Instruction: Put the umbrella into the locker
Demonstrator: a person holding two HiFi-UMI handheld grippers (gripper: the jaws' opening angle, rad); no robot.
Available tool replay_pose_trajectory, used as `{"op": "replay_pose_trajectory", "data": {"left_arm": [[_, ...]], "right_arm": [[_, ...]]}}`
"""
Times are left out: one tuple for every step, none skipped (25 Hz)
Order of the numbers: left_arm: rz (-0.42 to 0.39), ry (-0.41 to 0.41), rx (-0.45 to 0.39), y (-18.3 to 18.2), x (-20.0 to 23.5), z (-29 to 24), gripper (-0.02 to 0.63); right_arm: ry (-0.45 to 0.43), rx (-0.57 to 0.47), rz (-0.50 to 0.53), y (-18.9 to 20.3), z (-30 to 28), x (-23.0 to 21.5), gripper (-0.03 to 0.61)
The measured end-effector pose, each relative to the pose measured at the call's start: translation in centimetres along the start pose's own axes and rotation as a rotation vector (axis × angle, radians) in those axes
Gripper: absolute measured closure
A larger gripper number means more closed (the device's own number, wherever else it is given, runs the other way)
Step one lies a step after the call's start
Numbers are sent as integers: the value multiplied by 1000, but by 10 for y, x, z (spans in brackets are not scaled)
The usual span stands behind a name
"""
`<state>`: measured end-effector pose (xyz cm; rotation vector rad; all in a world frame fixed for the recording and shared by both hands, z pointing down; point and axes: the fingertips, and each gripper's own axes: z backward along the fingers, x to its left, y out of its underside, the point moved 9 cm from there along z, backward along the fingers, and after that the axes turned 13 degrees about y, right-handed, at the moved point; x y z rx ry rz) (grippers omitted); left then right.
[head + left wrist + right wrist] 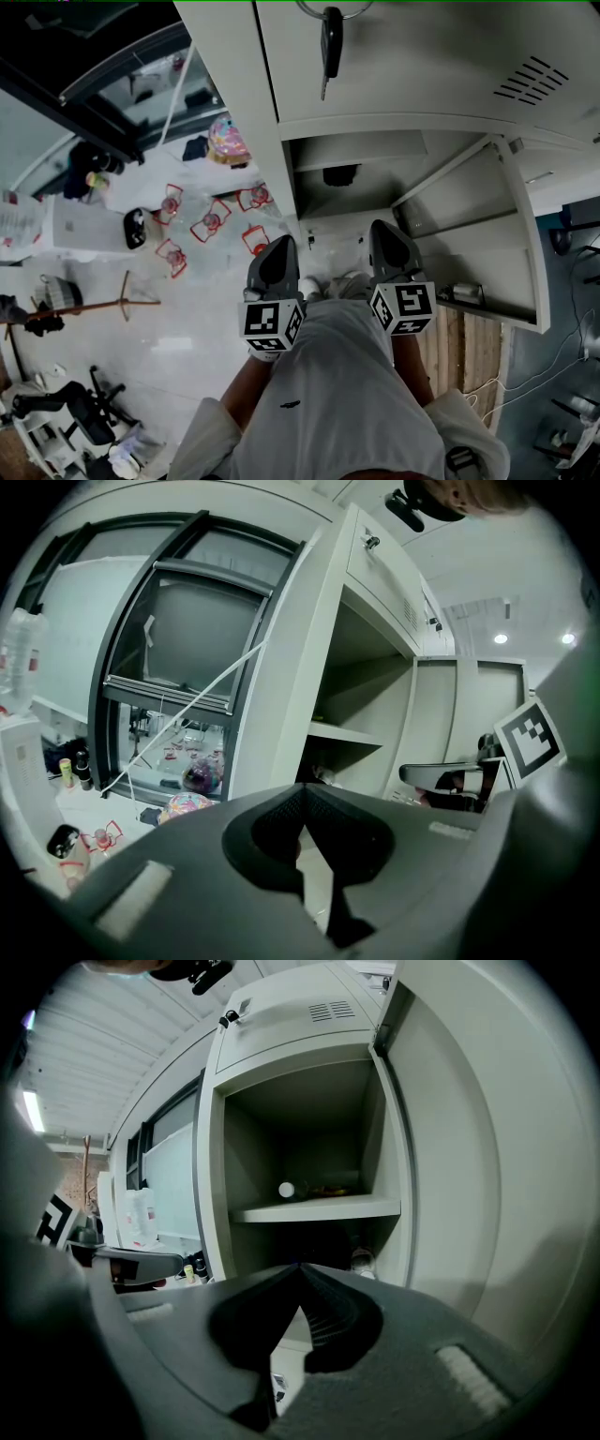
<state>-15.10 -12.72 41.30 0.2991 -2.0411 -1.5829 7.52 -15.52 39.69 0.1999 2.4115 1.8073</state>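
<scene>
Two closed, empty: left claw [280,244]; right claw [381,228]; locker door [487,253] stands wide

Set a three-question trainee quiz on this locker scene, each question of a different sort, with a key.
1. True or false: the locker door stands open.
2. Pick one. The left tongs are: A) shut with nothing between them; B) wide open; C) shut on an umbrella.
3. Fill in: in the head view, a black ___ hangs on a ring from the upper door.

Key:
1. True.
2. A.
3. key.
</scene>
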Motion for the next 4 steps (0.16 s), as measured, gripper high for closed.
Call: {"op": "replay_pose_trajectory", "data": {"left_arm": [[0, 2, 1, 0, -1, 0, 595], [0, 3, 1, 1, -2, -1, 595], [0, 5, 2, 1, -2, -1, 595], [-1, 7, 3, 1, -3, -2, 595]], "right_arm": [[-2, -1, 1, 0, 0, 0, 577], [-4, -2, 1, 0, 0, 1, 577], [-6, -3, 2, -1, 0, 1, 577], [-8, -3, 3, -1, 1, 2, 577]]}}
